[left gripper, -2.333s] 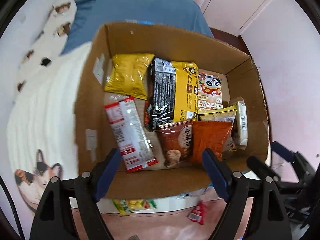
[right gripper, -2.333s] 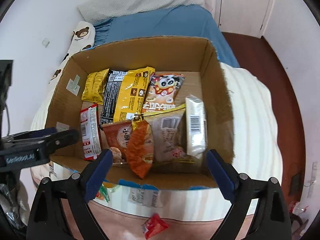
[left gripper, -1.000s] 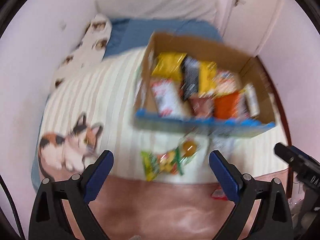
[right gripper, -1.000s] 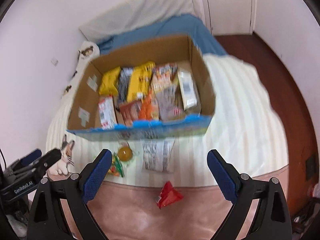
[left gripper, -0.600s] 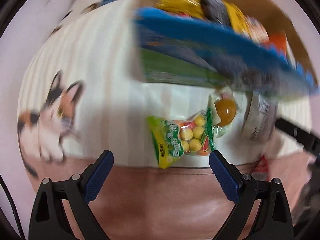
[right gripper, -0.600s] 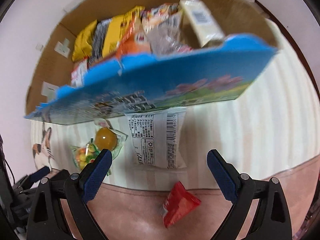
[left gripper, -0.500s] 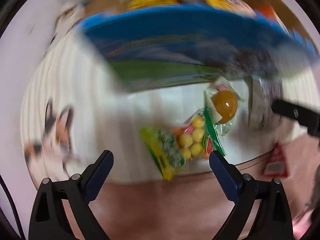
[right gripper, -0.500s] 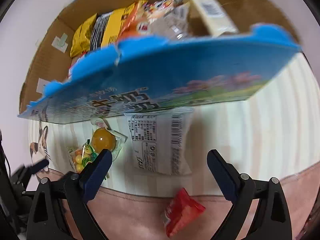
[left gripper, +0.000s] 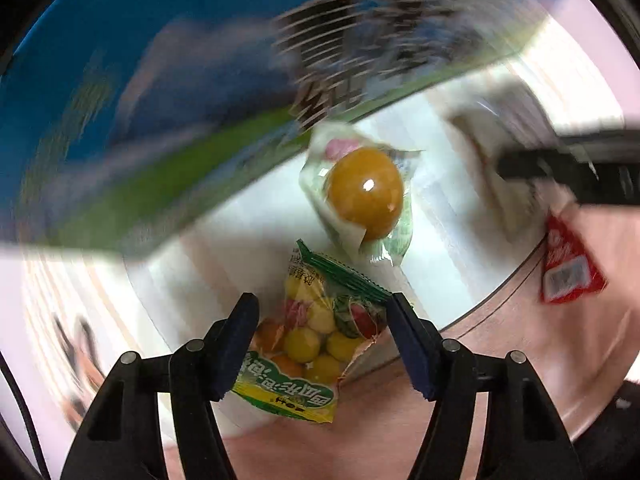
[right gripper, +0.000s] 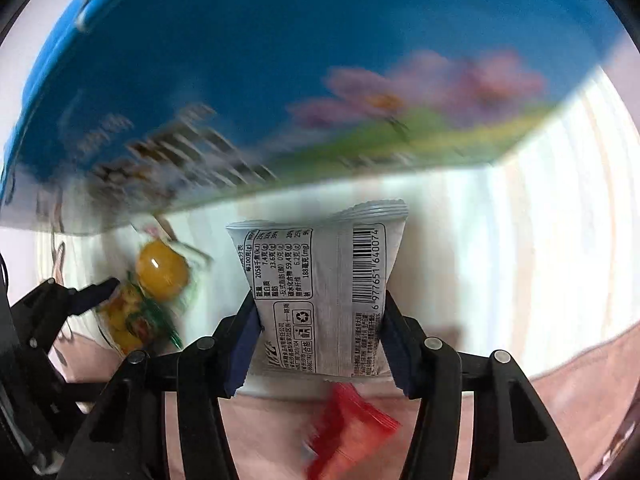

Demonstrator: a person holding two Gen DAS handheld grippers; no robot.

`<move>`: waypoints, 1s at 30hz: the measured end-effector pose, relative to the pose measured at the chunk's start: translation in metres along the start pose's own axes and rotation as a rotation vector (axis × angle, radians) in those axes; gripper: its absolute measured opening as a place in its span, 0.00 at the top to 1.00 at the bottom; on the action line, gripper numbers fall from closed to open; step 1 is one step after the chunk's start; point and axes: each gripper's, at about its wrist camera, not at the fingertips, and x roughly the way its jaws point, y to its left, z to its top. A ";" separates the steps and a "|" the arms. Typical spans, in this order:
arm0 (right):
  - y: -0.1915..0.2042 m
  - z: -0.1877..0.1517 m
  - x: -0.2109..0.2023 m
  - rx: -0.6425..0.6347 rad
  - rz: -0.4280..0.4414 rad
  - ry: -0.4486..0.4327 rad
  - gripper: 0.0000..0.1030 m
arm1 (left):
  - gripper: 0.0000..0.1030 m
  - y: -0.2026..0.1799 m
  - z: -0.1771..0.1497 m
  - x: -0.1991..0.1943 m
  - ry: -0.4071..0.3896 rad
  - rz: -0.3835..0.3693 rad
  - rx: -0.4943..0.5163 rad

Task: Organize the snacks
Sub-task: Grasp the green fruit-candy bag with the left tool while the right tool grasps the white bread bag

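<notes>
1. The left claw (left gripper: 320, 340) is open, its blue pads (left gripper: 236, 344) on either side of the green-and-yellow plastic bag of round fruit candies (left gripper: 316, 344) but, as far as the blur allows, not pressing it. The bag lies at the edge of the striped cream blanket on the bed (left gripper: 452, 232).
2. The right claw (right gripper: 318, 336) is closing on the silver-grey foil snack packet with a barcode (right gripper: 324, 296); its pads (right gripper: 246, 344) touch both side edges.
3. To do this well, I judge each claw should squeeze the middle of its bag, then lift straight up clear of the blue printed cardboard box (right gripper: 280, 72) before going over its wall.
4. The clear pouch holding an orange jelly ball (left gripper: 364, 196) and the small red sachet (left gripper: 568, 268) wait nearby.
5. A second ago both claws hung wide open, farther back; now they are low around the bags.
</notes>
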 end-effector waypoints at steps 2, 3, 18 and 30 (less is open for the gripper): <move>-0.007 -0.010 0.001 -0.008 -0.009 0.034 0.43 | 0.38 0.016 -0.009 0.005 0.059 -0.095 -0.173; -0.009 -0.015 0.002 -0.014 -0.011 0.053 0.43 | 0.38 0.026 -0.018 0.009 0.097 -0.164 -0.290; 0.002 -0.041 0.024 0.006 0.016 0.140 0.23 | 0.37 0.021 -0.041 0.003 0.120 -0.400 -0.351; -0.013 -0.042 0.026 0.005 -0.017 0.077 0.43 | 0.43 -0.015 -0.045 0.014 0.158 -0.200 -0.352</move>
